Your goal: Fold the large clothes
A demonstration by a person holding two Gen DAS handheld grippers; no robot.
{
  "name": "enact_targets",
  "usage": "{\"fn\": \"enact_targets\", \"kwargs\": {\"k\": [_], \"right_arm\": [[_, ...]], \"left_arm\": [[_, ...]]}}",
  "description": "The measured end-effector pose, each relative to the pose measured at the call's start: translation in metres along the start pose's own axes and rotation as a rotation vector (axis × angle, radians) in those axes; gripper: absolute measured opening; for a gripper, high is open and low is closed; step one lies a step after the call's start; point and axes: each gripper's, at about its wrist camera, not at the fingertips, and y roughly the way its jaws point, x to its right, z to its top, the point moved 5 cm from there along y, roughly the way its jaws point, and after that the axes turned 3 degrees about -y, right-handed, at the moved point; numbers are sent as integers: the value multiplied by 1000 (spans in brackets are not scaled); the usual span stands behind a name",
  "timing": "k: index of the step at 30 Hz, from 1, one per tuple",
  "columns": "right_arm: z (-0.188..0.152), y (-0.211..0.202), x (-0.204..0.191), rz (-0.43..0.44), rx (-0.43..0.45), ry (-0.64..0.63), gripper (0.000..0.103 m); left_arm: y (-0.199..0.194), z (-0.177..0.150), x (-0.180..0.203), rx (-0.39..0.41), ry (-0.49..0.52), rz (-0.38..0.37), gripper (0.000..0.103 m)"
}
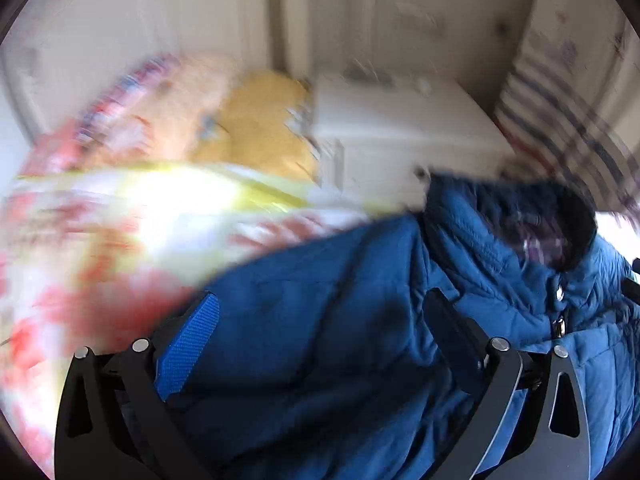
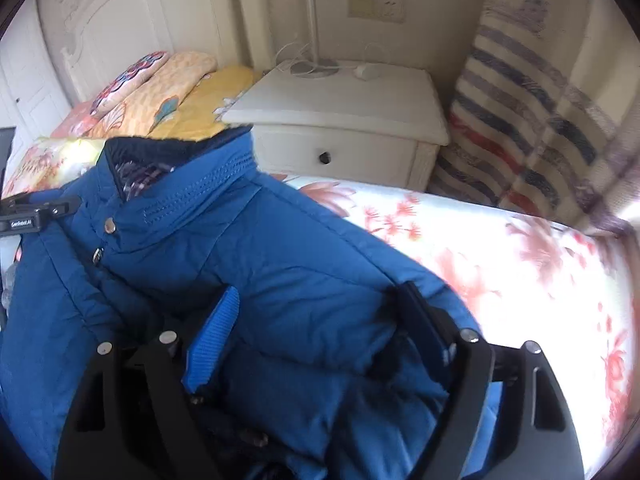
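Closest to me on the left wrist camera, my left gripper (image 1: 320, 344) has its two fingers spread wide, with a thick bulge of the blue padded jacket (image 1: 320, 320) filling the space between them. The fabric seems to press against both pads, so I read it as clamped on the jacket, though the view is smeared with blur. On the right wrist camera, my right gripper (image 2: 316, 320) stands the same way: fingers wide, a shoulder fold of the jacket (image 2: 280, 248) bunched between them and touching the blue pad (image 2: 212, 344) on the left finger.

The jacket lies on the bed (image 2: 500, 280), over a sheet printed with pink flowers. Its collar (image 2: 180, 160) stands up at the far end, showing a dark plaid lining, and two metal snaps (image 2: 109, 225) sit on the front placket below it. At the left edge of the right view, the black body of the other gripper (image 2: 36, 210) is touching the jacket near the collar.

Beyond the jacket, folded yellow and orange quilts (image 2: 180, 92) are piled against the white headboard (image 2: 132, 12). Just beside them stands a cream nightstand (image 2: 340, 120) with a dark drawer knob, and a white cable on top. Furthest right, a striped curtain (image 2: 532, 112) hangs down beside the bed.
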Motion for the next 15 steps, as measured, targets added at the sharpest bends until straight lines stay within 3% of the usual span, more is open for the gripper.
{"fn": "enact_targets", "kwargs": {"k": [3,4,6,9,10,11,13,15], "right_arm": [[0,-51,-6,-37,105,36,78],[-7,-81,-15,-18,176,34,78],[-25,-110,-35,12,232,7,82],[-64,-116,-70,5,197,-84,83],[-74,-107,-77,-5,159,-106,83],[-85,-91,-83,-23,98,-130,83],[-91,-82,-83,-31,106,-112,84],[-91,-92,-79,-43,81,-38,83]], "left_arm": [[-59,-13,-4,121,26,-49,98],[-75,-23,-4,153,56,-35,98],[-87,-44,-6,159,94,3,98],[-67,-79,-15,66,122,68,99],[-57,-87,-20,31,110,52,99],[-59,-90,-24,40,84,33,99],[-76,-90,-31,34,33,93,98],[-104,-91,-30,80,-7,78,98]]}}
